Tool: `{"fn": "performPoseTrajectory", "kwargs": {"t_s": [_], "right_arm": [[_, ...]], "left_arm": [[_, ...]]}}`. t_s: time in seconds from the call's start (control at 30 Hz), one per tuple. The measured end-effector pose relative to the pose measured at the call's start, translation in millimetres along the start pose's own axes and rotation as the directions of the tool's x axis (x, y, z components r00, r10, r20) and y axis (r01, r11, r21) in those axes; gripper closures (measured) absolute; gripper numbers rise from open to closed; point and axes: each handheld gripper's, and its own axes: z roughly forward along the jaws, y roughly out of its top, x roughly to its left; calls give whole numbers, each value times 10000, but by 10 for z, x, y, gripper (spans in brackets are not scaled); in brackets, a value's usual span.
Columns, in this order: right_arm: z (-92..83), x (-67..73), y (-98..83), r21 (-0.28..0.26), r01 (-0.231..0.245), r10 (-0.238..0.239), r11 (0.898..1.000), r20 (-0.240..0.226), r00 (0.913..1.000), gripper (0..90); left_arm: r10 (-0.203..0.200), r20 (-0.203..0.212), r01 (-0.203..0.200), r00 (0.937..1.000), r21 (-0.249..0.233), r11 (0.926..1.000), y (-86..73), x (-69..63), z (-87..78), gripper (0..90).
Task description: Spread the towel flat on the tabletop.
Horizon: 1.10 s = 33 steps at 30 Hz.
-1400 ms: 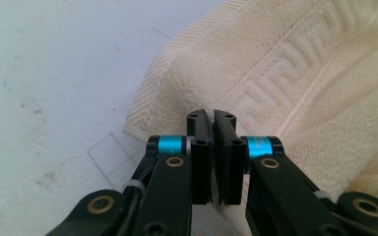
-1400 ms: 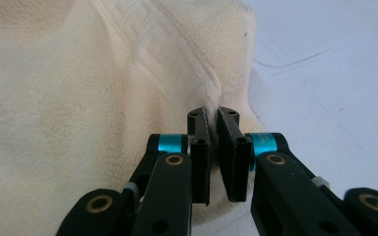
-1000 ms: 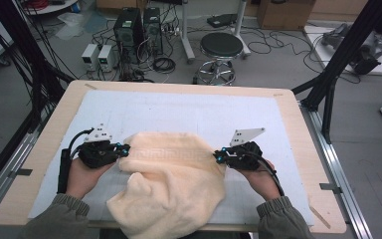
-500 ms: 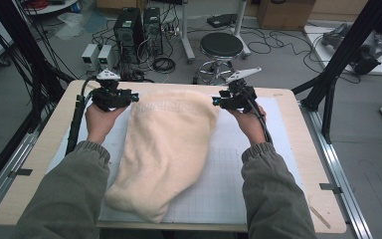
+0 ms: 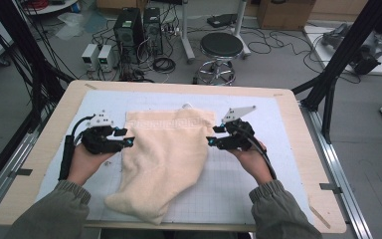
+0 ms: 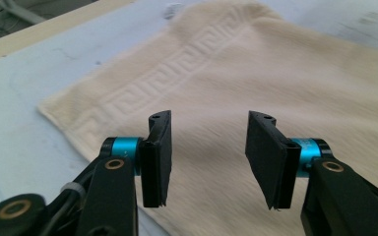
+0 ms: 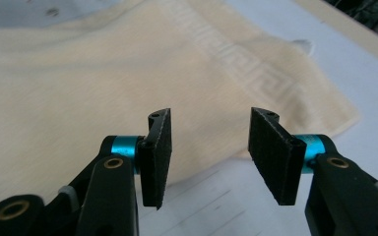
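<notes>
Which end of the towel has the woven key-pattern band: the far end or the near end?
The far end of the towel, between the two tools, carries the band; the near end is plain and narrows into a bunched point.

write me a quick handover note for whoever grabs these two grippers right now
Left gripper: jaws have just been opening, nothing between them, at the towel's left edge.
Right gripper: the same, jaws just opened and empty, at the right edge.
Towel: cream, on the mat; patterned far hem lies flat and straight.
Done: far end pulled out and let go.
Left: near end is bunched, narrow and skewed to the left; probably needs spreading flat.
</notes>
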Motion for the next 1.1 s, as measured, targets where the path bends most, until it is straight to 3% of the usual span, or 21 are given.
{"fn": "performPoseTrajectory", "kwargs": {"t_s": [0.1, 0.13, 0.17, 0.3, 0.37, 0.43, 0.5, 0.53, 0.57, 0.63, 0.73, 0.87, 0.97, 1.1], "right_arm": [[-55, 171, -144, -101, 75, -78, 9999, -270, 9996, 480], [-59, 221, -171, 140, 41, -36, 9999, -417, 9991, 463], [-74, 283, -216, -42, 195, -197, 9998, -492, 9986, 467], [-71, 504, -383, -413, 399, -438, 9983, -985, 9942, 439], [-13, 585, -450, -344, 565, -602, 9978, -1174, 9913, 418], [148, 648, -518, -136, 687, -699, 9975, -1382, 9879, 396], [207, 665, -530, -34, 673, -671, 9977, -1423, 9875, 393], [266, 680, -536, -22, 716, -712, 9974, -1419, 9873, 393], [362, 714, -521, 53, 764, -748, 9971, -1466, 9864, 401], [408, 729, -504, 62, 863, -845, 9962, -1449, 9858, 414], [513, 735, -443, -68, 1106, -1104, 9938, -1384, 9842, 531], [608, 728, -373, 24, 1304, -1279, 9915, -1780, 9757, 852], [529, 702, -284, -89, 1274, -1267, 9918, -1961, 9724, 886], [316, 635, -90, -542, 1435, -1507, 9882, -1690, 9740, 890]], "left_arm": [[59, 415, -52, 9991, -181, 9998, -124, -182, -83, 464], [130, 621, -114, 9980, -258, 9996, -164, -241, -109, 453], [183, 764, -163, 9969, -273, 9995, -200, -305, -139, 443], [478, 1523, -407, 9872, -491, 9980, -317, -549, -255, 397], [821, 1734, -784, 9814, -283, 9965, -379, -646, -244, 393], [910, 1837, -928, 9788, 10, 9957, -432, -671, -184, 399], [674, 2083, -766, 9757, 366, 9964, -488, -653, -96, 414], [559, 2328, -698, 9709, 519, 9962, -509, -639, -54, 453], [469, 2552, -655, 9657, 651, 9957, -526, -635, -18, 563], [489, 2662, -718, 9627, 772, 9944, -542, -643, 31, 600], [644, 2579, -889, 9640, 845, 9924, -516, -643, 51, 722], [531, 2280, -722, 9722, 762, 9945, -479, -598, 3, 791], [427, 1937, -518, 9801, 420, 9978, -432, -525, -109, 800], [114, 1469, -113, 9891, -16, 9999, -330, -349, -255, 803]]}}
